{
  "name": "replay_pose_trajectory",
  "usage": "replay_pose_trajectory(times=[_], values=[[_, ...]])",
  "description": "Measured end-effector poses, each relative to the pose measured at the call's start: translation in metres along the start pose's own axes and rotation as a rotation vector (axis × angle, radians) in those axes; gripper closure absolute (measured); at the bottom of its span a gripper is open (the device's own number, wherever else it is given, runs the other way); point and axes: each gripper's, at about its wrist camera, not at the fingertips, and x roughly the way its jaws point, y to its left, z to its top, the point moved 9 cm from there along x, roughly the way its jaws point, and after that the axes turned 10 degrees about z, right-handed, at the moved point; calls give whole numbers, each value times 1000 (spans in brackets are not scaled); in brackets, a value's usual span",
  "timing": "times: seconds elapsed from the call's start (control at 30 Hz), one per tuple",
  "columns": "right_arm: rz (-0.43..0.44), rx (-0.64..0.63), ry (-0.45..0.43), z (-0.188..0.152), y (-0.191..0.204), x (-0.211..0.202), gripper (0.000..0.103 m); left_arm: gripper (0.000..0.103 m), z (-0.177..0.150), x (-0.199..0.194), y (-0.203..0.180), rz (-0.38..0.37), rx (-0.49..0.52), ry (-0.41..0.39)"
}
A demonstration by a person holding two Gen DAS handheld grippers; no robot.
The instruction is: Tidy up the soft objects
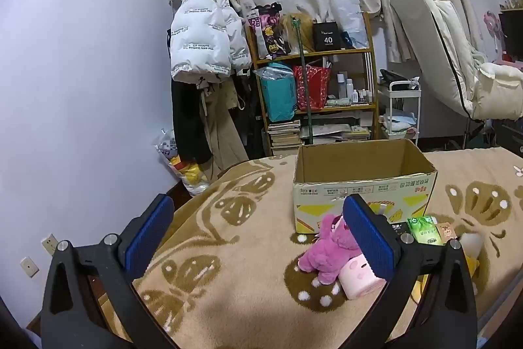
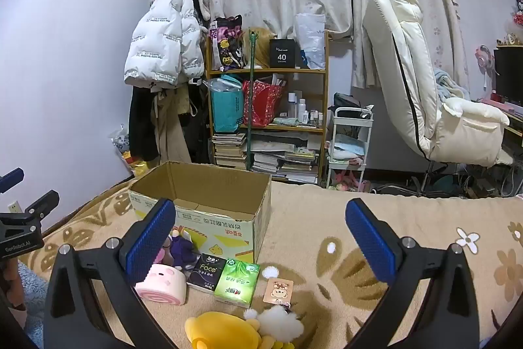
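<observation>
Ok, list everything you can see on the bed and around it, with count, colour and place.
box: one, brown cardboard, open, on blanket
pink plush: one, before the box
pink roll toy: one, beside the plush
tissue packs: two, black and green, before the box
yellow plush: one, nearest edge
card: one, peach, right of green pack
shelf: one, wooden, behind bed
jacket: one, white, hanging left
chair: one, cream, right
left gripper: open, empty
right gripper: open, empty

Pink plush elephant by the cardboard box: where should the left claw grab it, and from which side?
Grip the pink plush elephant across its soft body, coming from above and the near side. It lies slumped on the blanket against the pink roll-shaped cushion, so its far side is crowded. The left claw is open.
</observation>
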Motion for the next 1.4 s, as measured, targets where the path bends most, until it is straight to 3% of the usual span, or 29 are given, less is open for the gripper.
replay_pose_trajectory(times=[1.4], values=[[0, -2, 2, -2, 0, 3, 0, 1, 5, -4, 5, -7, -3, -9]])
